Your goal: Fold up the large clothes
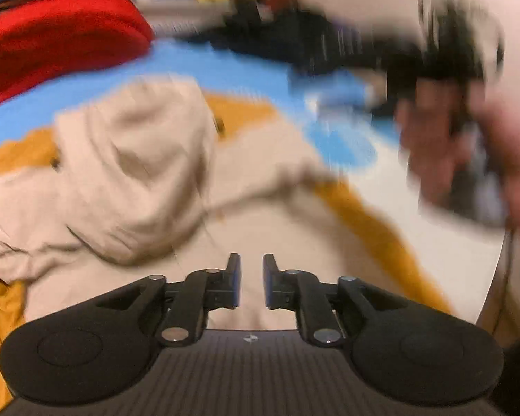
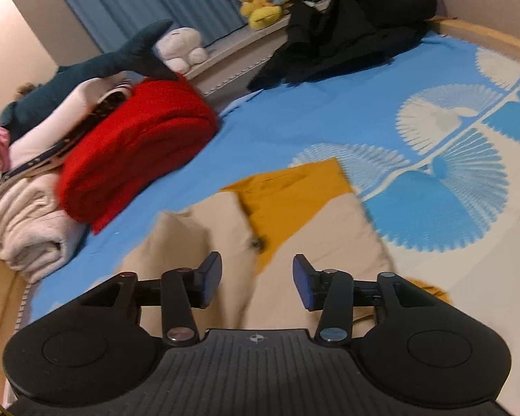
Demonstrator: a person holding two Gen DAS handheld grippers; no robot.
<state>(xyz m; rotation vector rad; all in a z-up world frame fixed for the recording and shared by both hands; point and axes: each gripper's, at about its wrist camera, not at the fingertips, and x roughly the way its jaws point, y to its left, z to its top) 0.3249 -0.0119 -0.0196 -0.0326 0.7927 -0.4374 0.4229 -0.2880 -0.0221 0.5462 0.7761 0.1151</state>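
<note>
Jaws empty, left gripper (image 1: 252, 279) narrow, right gripper (image 2: 257, 279) wide, over seemingly beige-and-mustard garment (image 2: 305, 239).

Both units same build. Left gripper (image 1: 252, 279): matte black, two rounded lobes at the base corners, each with a shallow pressed-in disc; ribbed dark grey plate between them carrying a small round crosshair mark. Black linkage bars, silver round screw heads at the pivots. Fingers (image 1: 233, 282) black blocks with blue pads on the inner faces. Right gripper (image 2: 257, 279): identical black shell, ribbed plate, crosshair mark, silver and bluish pivot screws, blue pads (image 2: 303, 282). Person's right hand (image 1: 443, 145), blurred, wrapped round a black handle; dark sleeve edge at lower right.
</note>
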